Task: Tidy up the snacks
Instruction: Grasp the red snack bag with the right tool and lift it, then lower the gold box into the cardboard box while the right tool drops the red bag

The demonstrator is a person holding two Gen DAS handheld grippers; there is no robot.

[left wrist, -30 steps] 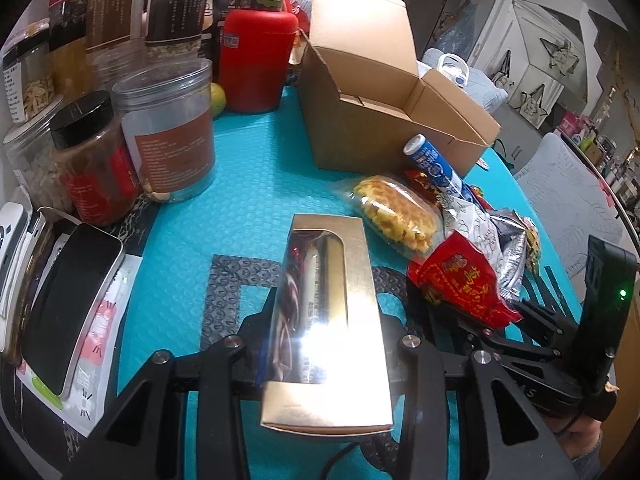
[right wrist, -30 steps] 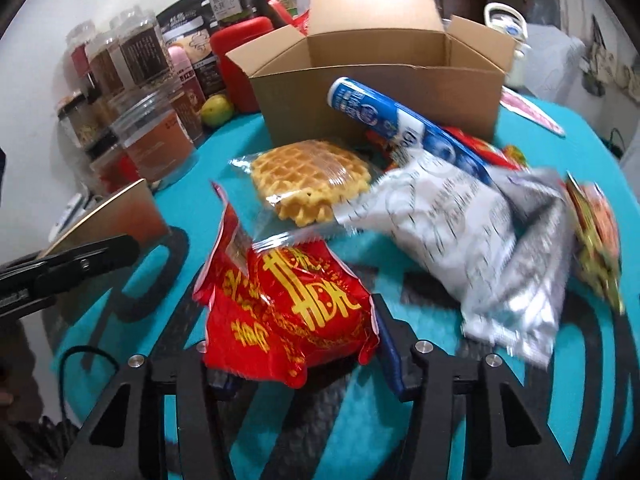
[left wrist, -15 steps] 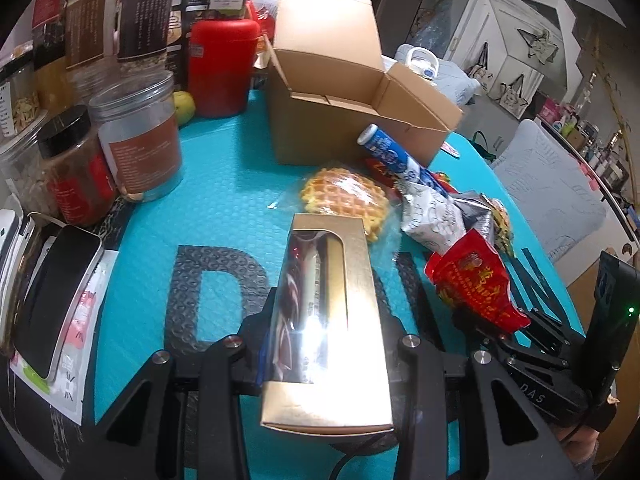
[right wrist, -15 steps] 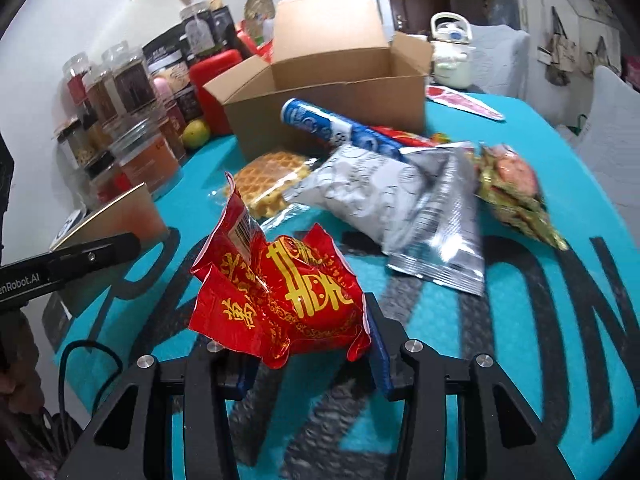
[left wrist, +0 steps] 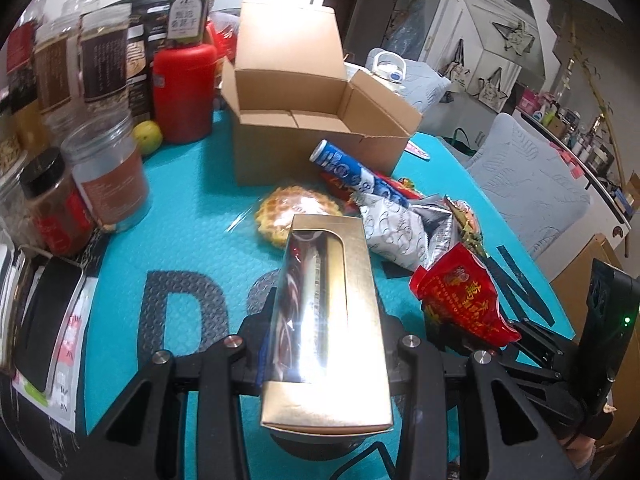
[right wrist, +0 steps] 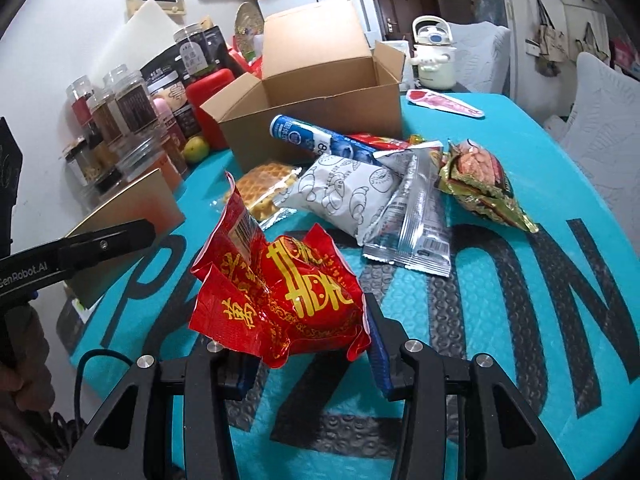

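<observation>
Left wrist view: left gripper fingers pinch long gold windowed carton, held above teal worktop, short of open brown cardboard box. Advice: carry over near wall, lower lengthwise.

Right wrist view: right gripper fingers clamp crinkled red foil snack packet, raised over worktop. Judgement: lift clear of white pastry pouch and blue tube before release inside box.

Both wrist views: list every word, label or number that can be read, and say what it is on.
"GenRobot.AI": side of the left gripper.
"HDH": red snack bag, held by the right gripper; its Chinese characters I cannot read.
"D", "N": large letters on the teal mat.
Jar labels, blue tube, silver packet barcode: too small or blurred.
</observation>
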